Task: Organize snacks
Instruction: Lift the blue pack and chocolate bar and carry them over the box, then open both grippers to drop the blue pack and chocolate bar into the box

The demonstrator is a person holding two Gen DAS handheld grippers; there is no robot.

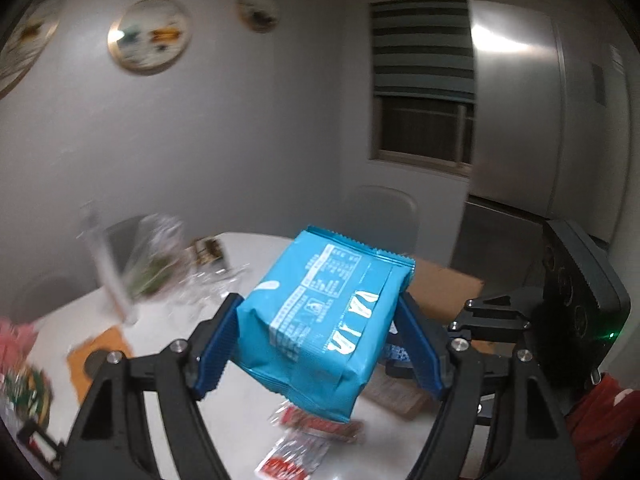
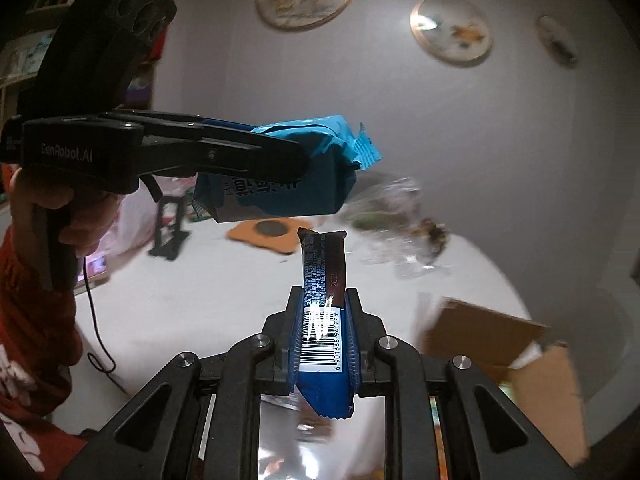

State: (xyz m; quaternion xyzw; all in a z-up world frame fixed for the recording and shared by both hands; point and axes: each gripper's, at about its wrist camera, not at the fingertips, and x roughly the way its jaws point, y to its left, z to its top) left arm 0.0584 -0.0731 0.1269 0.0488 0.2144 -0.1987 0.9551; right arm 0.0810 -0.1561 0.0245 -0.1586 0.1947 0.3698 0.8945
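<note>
Clamped between the blue pads of the left gripper [image 1: 320, 336], a light-blue snack bag [image 1: 320, 320] hangs tilted in the air above the white table [image 1: 168, 320], its back panel of printed text facing the lens. At the table's left edge sit blurred pink and green packages [image 1: 20, 364], then an orange coaster [image 1: 100, 356] with a dark disc on it. Toward the far edge stands a clear plastic bag [image 1: 160, 256] holding something green. Below the blue bag, near the table's front edge, lie two red-and-white sachets [image 1: 304, 444]. To the right, an open cardboard box [image 1: 444, 284] rests near the table's right edge, and the right gripper [image 1: 496, 316] shows beyond it, seen side-on.

From the right wrist camera, a hand [image 2: 60, 208] in a red sleeve holds the left gripper [image 2: 280, 152] at left, jaws clenched on the light-blue snack bag [image 2: 304, 184] above the table [image 2: 180, 292]. At center, the right gripper [image 2: 324, 336] grips a dark-blue snack bar [image 2: 324, 292] upright, barcode toward the camera, its top end clear of the bag above. The orange coaster [image 2: 264, 236] lies behind it on the table. At right, the cardboard box [image 2: 500, 340] stands open with its flaps up.
</note>
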